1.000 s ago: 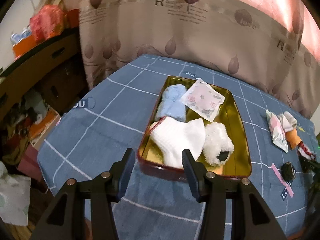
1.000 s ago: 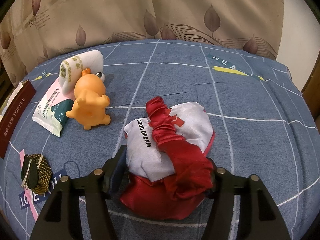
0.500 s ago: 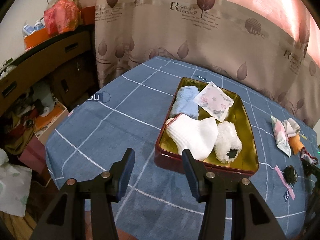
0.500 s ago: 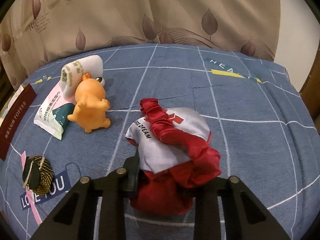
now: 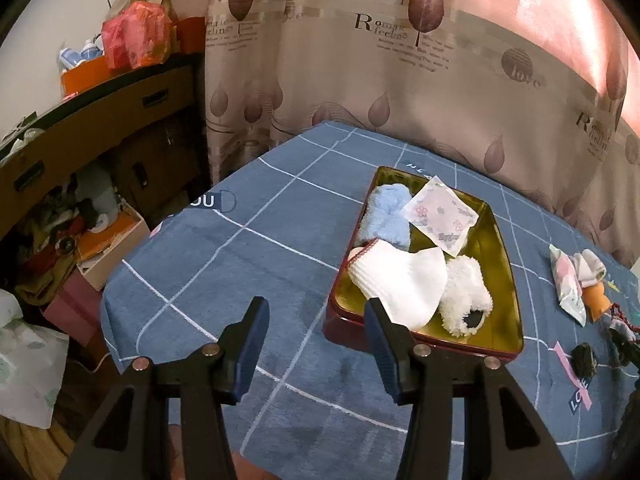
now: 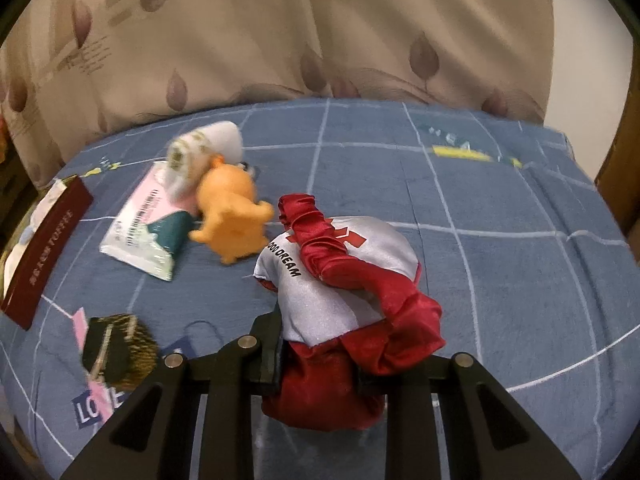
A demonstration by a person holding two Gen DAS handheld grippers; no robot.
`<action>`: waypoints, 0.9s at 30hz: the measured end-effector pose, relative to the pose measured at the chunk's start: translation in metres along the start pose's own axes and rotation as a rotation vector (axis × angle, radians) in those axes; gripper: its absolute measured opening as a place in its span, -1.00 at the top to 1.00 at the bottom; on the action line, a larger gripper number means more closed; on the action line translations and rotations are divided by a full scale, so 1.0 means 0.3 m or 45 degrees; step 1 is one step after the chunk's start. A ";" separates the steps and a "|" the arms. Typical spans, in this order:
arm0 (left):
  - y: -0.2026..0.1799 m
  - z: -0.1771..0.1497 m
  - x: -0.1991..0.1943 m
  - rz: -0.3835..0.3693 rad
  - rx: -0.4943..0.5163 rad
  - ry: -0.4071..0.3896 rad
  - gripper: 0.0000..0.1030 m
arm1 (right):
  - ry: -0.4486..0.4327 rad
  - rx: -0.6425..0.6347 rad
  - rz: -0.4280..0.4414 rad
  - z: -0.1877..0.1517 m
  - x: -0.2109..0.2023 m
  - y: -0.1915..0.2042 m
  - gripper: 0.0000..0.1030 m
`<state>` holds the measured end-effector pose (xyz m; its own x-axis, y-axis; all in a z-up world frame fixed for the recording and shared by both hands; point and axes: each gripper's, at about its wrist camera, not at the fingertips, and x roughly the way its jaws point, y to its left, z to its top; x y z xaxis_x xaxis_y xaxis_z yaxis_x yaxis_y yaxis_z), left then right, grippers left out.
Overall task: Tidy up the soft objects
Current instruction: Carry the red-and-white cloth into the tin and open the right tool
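My right gripper (image 6: 320, 364) is shut on a red and white satin pouch (image 6: 340, 276) marked GOOD DREAM and holds it just above the blue cloth. My left gripper (image 5: 316, 344) is open and empty, in front of a red tin (image 5: 500, 240) with a gold inside. The tin holds a white sock (image 5: 400, 280), a blue fluffy cloth (image 5: 386, 220), a flowered packet (image 5: 440, 216) and a white plush toy (image 5: 466, 300).
An orange rubber toy (image 6: 232, 216), a tissue pack (image 6: 148, 232), a rolled white towel (image 6: 204, 152) and a dark mesh bundle (image 6: 116, 352) lie left of the pouch. The tin's red wall (image 6: 44, 244) shows at far left. Shelves and boxes (image 5: 80, 208) stand beyond the table's left edge.
My right gripper closed on the pouch and lifted it off the cloth. My left gripper pulled back and away from the tin, still open.
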<state>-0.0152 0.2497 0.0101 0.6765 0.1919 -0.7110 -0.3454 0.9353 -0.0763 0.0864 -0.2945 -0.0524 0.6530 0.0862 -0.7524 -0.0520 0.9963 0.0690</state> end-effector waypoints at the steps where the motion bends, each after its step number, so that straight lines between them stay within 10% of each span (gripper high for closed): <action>1: 0.002 0.001 0.001 -0.004 -0.006 0.002 0.01 | -0.016 -0.020 -0.005 0.006 -0.016 0.014 0.56; 12: 0.023 -0.002 0.018 -0.010 -0.039 0.045 0.01 | -0.084 -0.094 0.169 0.102 -0.140 0.213 0.56; 27: 0.079 -0.003 0.028 0.014 -0.137 0.047 0.01 | 0.011 -0.436 0.546 0.135 -0.072 0.872 0.56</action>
<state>-0.0185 0.2732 0.0017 0.6483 0.1892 -0.7375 -0.4220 0.8955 -0.1412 0.0894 -0.0361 0.0084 0.5128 0.4838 -0.7092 -0.5564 0.8164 0.1546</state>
